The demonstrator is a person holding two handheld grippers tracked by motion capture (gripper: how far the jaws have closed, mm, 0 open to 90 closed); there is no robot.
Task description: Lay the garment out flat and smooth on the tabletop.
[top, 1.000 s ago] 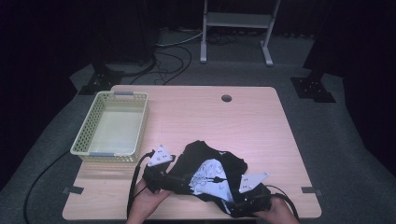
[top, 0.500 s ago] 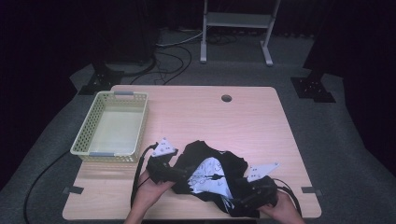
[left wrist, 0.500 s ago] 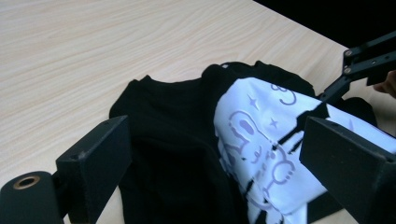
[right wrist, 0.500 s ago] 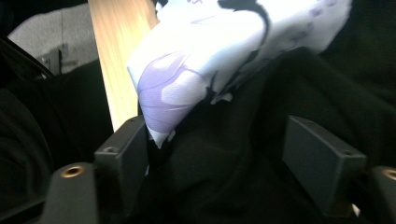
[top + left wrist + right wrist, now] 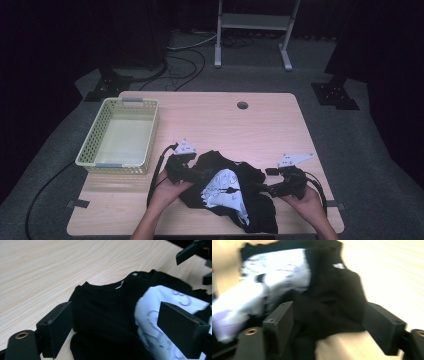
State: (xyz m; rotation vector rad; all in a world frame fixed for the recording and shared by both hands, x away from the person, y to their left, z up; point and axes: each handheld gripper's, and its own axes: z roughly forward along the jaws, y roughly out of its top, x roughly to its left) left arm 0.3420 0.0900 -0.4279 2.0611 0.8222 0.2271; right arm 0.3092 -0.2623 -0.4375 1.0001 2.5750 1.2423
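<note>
Shirt (image 5: 227, 190) near yellow basket (image 5: 120, 136)

The garment (image 5: 235, 192) was soft matt black cloth (white printed panel); the desk (image 5: 215, 120) smooth pale wood-grain.

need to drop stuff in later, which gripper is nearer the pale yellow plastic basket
Left. The left gripper is just right of the pale yellow plastic basket's near corner; the right gripper is farther right, across the black and white shirt.
</note>
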